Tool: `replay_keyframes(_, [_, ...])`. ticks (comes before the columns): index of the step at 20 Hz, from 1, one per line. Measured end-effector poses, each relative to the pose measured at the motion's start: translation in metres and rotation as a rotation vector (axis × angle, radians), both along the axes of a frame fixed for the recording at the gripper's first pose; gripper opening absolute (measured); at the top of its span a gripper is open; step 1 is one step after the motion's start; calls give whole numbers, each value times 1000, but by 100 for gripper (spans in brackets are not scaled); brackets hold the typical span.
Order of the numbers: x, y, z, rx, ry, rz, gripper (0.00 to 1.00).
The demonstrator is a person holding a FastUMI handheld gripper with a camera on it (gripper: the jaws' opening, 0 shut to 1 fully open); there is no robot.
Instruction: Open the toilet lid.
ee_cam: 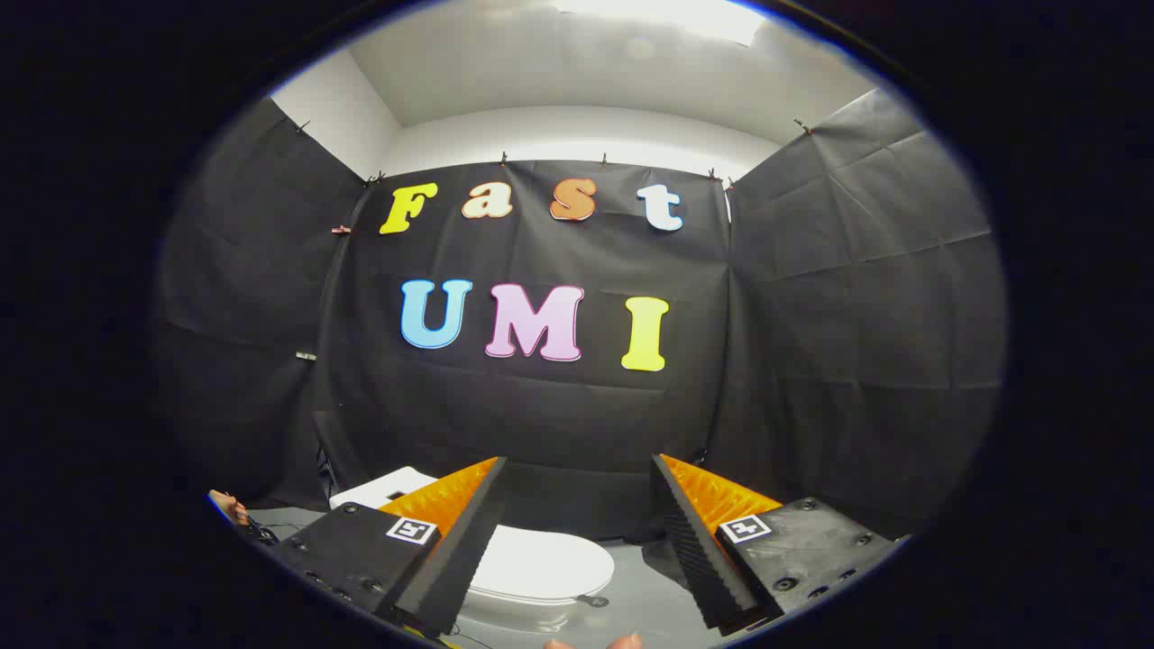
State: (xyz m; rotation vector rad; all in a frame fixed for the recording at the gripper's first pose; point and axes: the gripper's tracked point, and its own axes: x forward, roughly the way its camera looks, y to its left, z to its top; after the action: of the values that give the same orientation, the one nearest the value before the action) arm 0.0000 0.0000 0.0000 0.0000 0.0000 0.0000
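Below spread gripper (578, 469), closed toilet lid (541, 565)

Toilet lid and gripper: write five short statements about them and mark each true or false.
1. The toilet lid is down, closed over the bowl. True.
2. The gripper is shut on the lid. False: its fingers stand wide apart with nothing between them.
3. The toilet sits low, beyond the fingers, partly hidden by the left finger. True.
4. The white tank lies behind the lid, next to the black cloth wall. True.
5. The gripper is touching the lid. False: the fingers are held above it, apart from it.
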Motion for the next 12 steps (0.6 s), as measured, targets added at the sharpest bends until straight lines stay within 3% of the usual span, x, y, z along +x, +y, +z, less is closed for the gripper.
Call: replay_keyframes(12, [3, -14, 0, 5, 2, -35, 98])
